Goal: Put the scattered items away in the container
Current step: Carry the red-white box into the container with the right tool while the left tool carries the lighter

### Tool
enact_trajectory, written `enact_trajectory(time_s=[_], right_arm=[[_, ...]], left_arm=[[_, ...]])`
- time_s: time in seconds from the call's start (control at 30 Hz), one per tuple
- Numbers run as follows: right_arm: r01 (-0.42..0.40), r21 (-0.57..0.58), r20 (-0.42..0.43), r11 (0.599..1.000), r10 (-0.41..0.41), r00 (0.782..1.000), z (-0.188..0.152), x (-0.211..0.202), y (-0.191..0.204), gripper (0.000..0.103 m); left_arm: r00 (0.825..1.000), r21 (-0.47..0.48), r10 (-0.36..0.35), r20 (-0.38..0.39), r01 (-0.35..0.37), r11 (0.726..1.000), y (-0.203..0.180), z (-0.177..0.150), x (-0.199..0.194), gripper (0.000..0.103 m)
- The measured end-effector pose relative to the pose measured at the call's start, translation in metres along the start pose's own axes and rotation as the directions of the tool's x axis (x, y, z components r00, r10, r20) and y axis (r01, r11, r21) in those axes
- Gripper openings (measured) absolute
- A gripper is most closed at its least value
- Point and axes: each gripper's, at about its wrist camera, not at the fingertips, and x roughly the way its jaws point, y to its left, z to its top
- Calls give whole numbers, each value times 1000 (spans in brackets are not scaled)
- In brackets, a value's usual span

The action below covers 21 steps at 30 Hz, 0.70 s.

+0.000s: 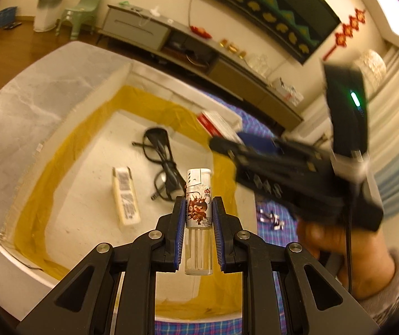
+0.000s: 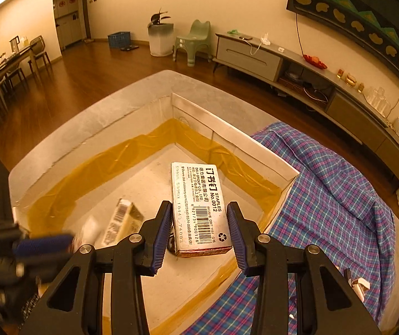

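Note:
My left gripper (image 1: 198, 215) is shut on a clear lighter (image 1: 198, 220) with a cartoon print, held upright above the white box (image 1: 68, 106) lined with yellow tape. Inside the box lie black glasses (image 1: 161, 162) and a cream barcode packet (image 1: 125, 195). My right gripper (image 2: 199, 230) is open over the same box (image 2: 227, 136); a staples box (image 2: 199, 206) sits between its pads, with a gap on both sides. It also shows in the left wrist view (image 1: 219, 124). The cream packet (image 2: 122, 222) lies to its left. The blurred left gripper (image 2: 43, 244) shows at lower left.
The box sits on a blue plaid cloth (image 2: 336, 195) over a grey table. Small binder clips (image 1: 270, 219) lie on the cloth right of the box. A TV console (image 2: 297, 69) runs along the wall behind, with a green chair (image 2: 196, 42) nearby.

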Motion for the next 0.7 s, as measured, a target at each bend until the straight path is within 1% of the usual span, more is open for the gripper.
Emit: enact_trajectory(time_s=[0.23,0.37,0.53,0.6,0.63,0.67,0.7], right_arm=[[16,-2,-41,1000,-16,999,11,20,-8,42],[31,-16,-63,999,-32,997,14,31,-11,42],[43,-27,-73,999,-45,996,16,40,-13,42],[49,-30,-73,998,-51,996,16,42,-15,43],[52,-29,-70,998,-54,996,15,43,-16,44],[56,-29,-71,998,-58,996,15,45,-17,45],[61,-27,-72,998,-62,995,15,46,-19,50]], left_arm=[[997,83,0,-71,5,997,-20,-15,17,20],[996,98,8,-94,1,995,-25,-18,22,20],[994,95,23,-105,-13,995,-23,-19,26,20],[993,86,31,-118,-21,996,-21,-18,27,25],[992,83,33,-123,-23,996,-20,-18,28,32],[992,81,35,-125,-25,996,-20,-17,28,33],[992,80,37,-123,-27,996,-19,-17,28,33]])
